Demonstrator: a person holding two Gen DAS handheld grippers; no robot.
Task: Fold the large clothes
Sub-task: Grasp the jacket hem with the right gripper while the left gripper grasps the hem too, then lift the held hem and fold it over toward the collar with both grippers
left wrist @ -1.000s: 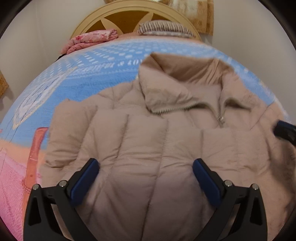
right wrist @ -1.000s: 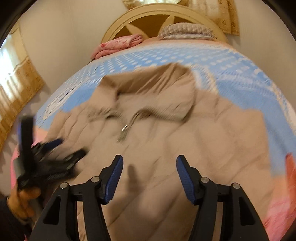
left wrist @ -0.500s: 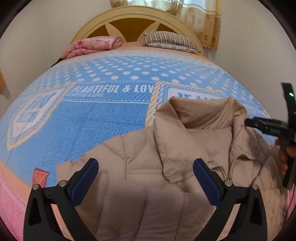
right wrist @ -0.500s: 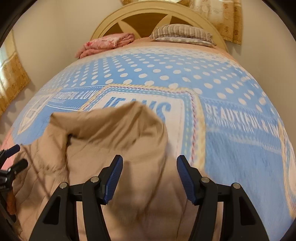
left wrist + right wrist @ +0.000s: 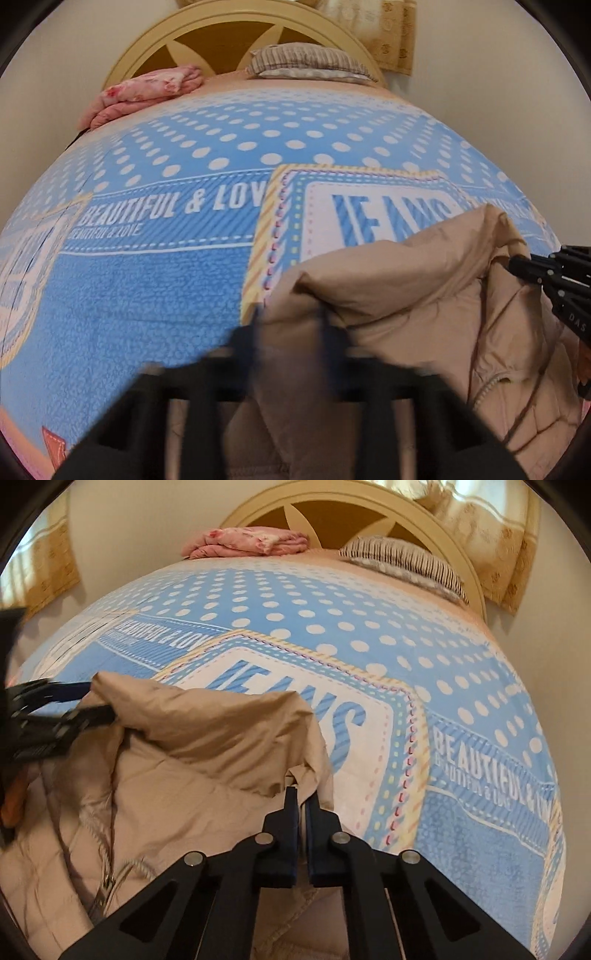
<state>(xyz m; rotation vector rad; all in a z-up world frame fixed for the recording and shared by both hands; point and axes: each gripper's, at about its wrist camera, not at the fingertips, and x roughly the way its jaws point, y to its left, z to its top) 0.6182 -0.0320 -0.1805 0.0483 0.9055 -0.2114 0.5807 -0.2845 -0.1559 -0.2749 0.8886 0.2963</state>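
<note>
A beige quilted jacket (image 5: 424, 295) lies on the bed with its collar toward the headboard; it also shows in the right wrist view (image 5: 192, 760). My left gripper (image 5: 291, 343) is blurred with motion, its fingers close together around the left corner of the collar. My right gripper (image 5: 302, 797) is shut on the right corner of the collar. Each gripper shows in the other's view, the right one (image 5: 546, 273) at the far right and the left one (image 5: 66, 709) at the far left. The zip (image 5: 105, 882) is partly open.
The jacket rests on a blue bedspread (image 5: 166, 277) with white dots and lettering. A folded pink blanket (image 5: 144, 92) and a striped pillow (image 5: 306, 62) lie by the round wooden headboard (image 5: 343, 513). Curtains (image 5: 491, 542) hang behind it.
Both grippers moved forward from the jacket's chest to its collar corners and went from wide open to closed; the right is clamped on the collar, the left is still moving.
</note>
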